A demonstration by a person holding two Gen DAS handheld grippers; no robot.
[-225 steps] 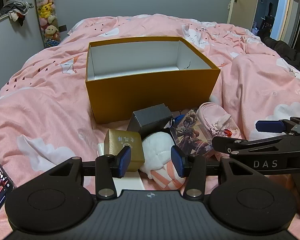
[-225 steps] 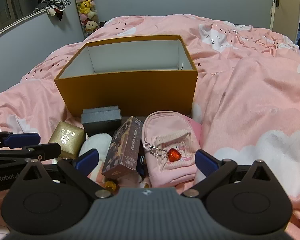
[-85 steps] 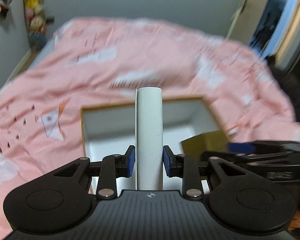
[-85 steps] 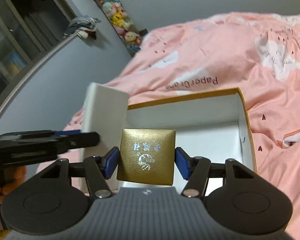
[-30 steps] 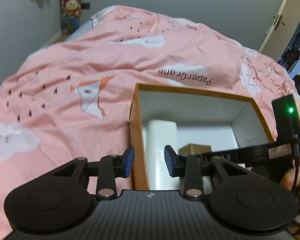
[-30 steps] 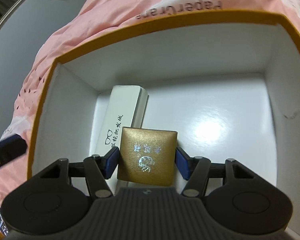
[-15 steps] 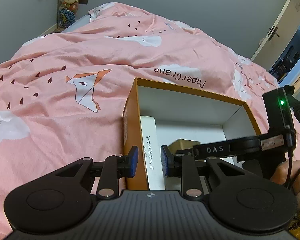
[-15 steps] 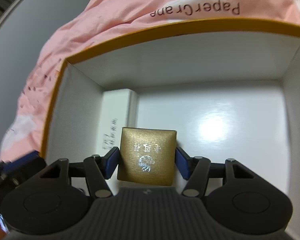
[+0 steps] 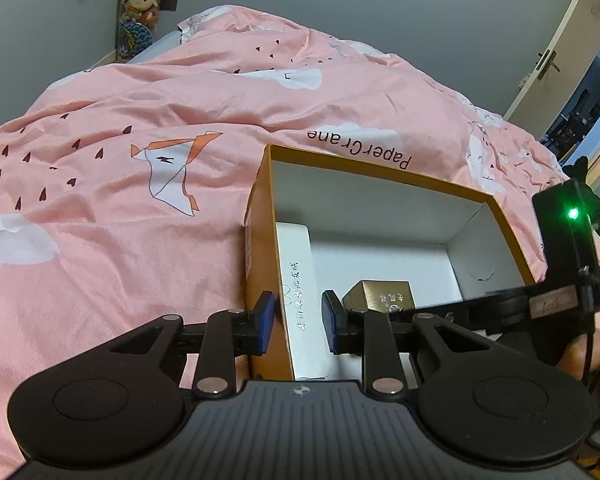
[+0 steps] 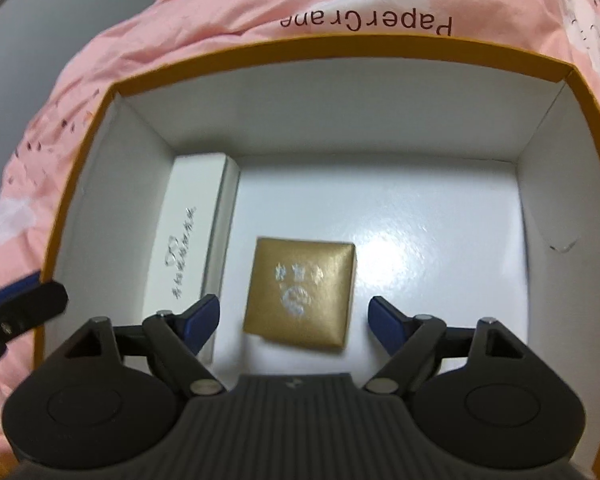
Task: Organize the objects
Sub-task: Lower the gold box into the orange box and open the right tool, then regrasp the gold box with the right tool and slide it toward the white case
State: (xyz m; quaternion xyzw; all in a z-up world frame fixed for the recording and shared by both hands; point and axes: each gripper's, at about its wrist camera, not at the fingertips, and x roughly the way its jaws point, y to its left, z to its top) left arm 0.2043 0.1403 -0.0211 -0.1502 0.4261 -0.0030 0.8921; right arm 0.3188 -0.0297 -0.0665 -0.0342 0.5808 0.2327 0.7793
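An orange box [image 9: 380,178] with a white inside stands on the bed. A long white box [image 9: 296,264] lies on its floor along the left wall [image 10: 188,240]. Beside it rests a small gold box [image 10: 300,292], also seen in the left wrist view [image 9: 384,296]. My right gripper [image 10: 296,312] hangs over the gold box with its jaws opening. The blue pads stand clear of the gold box on both sides. My left gripper [image 9: 299,322] hovers at the orange box's left wall, its pads a narrow gap apart and gripping nothing. One left finger [image 10: 24,304] shows outside that wall.
The pink duvet [image 9: 140,200] with printed clouds lies all around the orange box [image 10: 340,46]. Plush toys [image 9: 140,0] hang in the far left corner. A door [image 9: 560,60] stands at the right. A hand [image 9: 580,360] holds the right tool.
The right jaws have spread off the gold box, which now sits on the orange box's floor. The left pads are closer together than a second ago.
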